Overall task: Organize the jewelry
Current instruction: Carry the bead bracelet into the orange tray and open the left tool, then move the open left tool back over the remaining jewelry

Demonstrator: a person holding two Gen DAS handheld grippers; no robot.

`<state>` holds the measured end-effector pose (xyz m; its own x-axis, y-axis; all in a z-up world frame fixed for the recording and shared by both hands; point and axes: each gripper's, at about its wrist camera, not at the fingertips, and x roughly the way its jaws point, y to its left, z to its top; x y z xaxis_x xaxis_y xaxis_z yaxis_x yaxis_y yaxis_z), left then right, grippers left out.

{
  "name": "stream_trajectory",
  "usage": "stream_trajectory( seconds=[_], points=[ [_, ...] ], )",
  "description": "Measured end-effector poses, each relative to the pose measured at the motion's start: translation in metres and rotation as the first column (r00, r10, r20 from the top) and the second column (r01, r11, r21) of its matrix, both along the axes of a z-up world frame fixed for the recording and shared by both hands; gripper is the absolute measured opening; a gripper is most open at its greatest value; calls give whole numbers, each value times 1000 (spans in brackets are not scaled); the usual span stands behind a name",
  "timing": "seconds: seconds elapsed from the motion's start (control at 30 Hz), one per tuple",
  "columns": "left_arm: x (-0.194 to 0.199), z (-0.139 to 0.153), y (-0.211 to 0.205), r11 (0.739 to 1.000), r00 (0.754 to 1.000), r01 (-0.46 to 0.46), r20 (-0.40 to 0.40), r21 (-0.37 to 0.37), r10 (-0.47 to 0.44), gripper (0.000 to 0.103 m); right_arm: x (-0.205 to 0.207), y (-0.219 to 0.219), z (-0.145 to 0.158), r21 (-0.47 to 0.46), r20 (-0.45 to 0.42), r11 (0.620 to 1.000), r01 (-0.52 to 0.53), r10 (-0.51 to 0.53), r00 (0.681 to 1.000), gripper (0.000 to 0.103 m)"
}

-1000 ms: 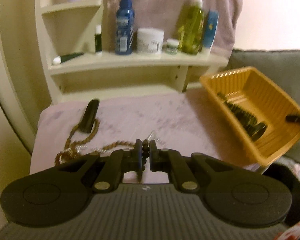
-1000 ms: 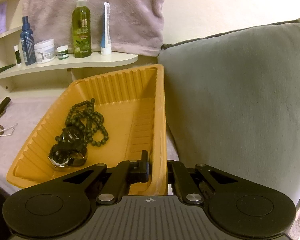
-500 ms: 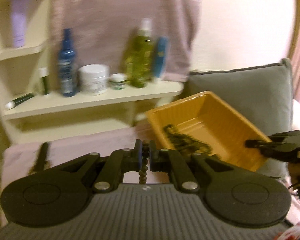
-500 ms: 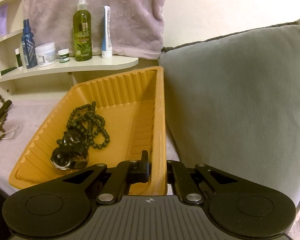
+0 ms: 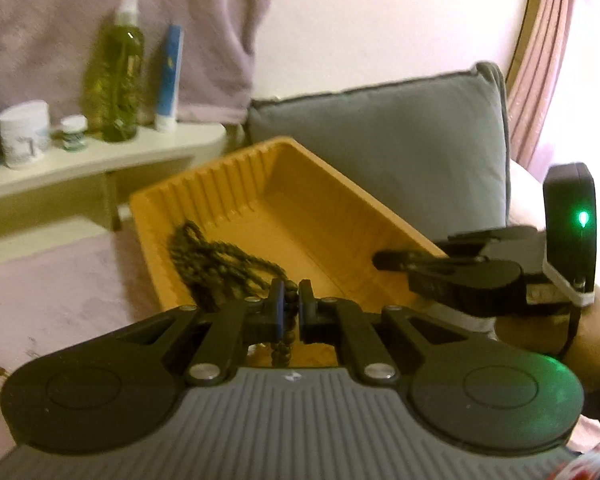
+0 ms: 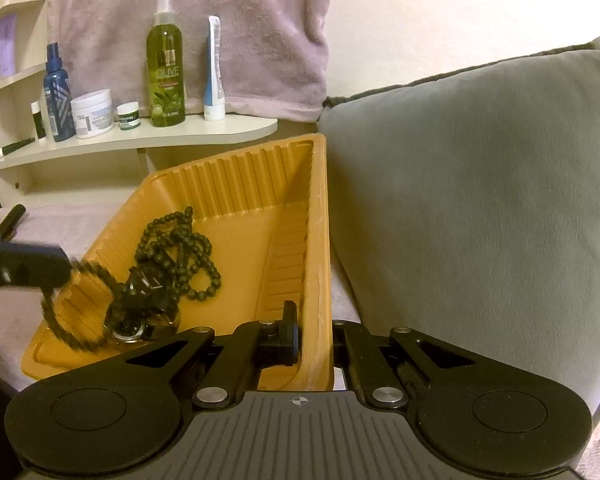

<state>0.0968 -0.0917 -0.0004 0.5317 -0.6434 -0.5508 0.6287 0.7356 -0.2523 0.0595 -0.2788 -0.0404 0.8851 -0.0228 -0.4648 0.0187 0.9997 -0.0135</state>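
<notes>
My left gripper (image 5: pixel 289 300) is shut on a dark bead bracelet (image 5: pixel 281 354), whose loop dangles below the fingers. In the right wrist view the left gripper (image 6: pixel 58 268) comes in from the left, and the bracelet (image 6: pixel 66 320) hangs blurred over the near left corner of the orange ribbed tray (image 6: pixel 316 220). Inside the tray lie a black bead necklace (image 6: pixel 180 248) and a dark wristwatch (image 6: pixel 140 320). My right gripper (image 6: pixel 314 340) is shut on the tray's right wall, one finger inside and one outside. From the left wrist view, the right gripper (image 5: pixel 382 259) clamps the tray (image 5: pixel 308 216) at its right rim.
A grey cushion (image 6: pixel 480 200) stands against the tray's right side. Behind is a cream shelf (image 6: pixel 160 136) with bottles, jars and a tube under a hanging pink towel. A pink cloth (image 5: pixel 60 280) covers the surface to the left, with a black tube (image 6: pixel 10 220) on it.
My left gripper has swung right, away from the pink cloth and brown beads, carrying the bracelet to the tray. It now shows in the right wrist view. The right gripper has not moved.
</notes>
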Motion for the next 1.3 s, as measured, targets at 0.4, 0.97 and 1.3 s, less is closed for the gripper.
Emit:
stream_trajectory(
  seconds=[0.4, 0.97, 1.3],
  points=[
    [0, -8, 34, 990, 991, -136, 19, 37, 135, 19, -1, 0, 0, 5, 0, 1000, 0, 0, 1000, 4],
    [-32, -52, 147, 824, 849, -529, 103, 202, 519, 29, -1, -1, -2, 2, -7, 1000, 4, -4, 1000, 4],
    [-27, -74, 187, 736, 772, -632, 117, 244, 625, 29, 2, 0, -3, -7, -14, 1000, 8, -8, 1000, 4]
  ],
)
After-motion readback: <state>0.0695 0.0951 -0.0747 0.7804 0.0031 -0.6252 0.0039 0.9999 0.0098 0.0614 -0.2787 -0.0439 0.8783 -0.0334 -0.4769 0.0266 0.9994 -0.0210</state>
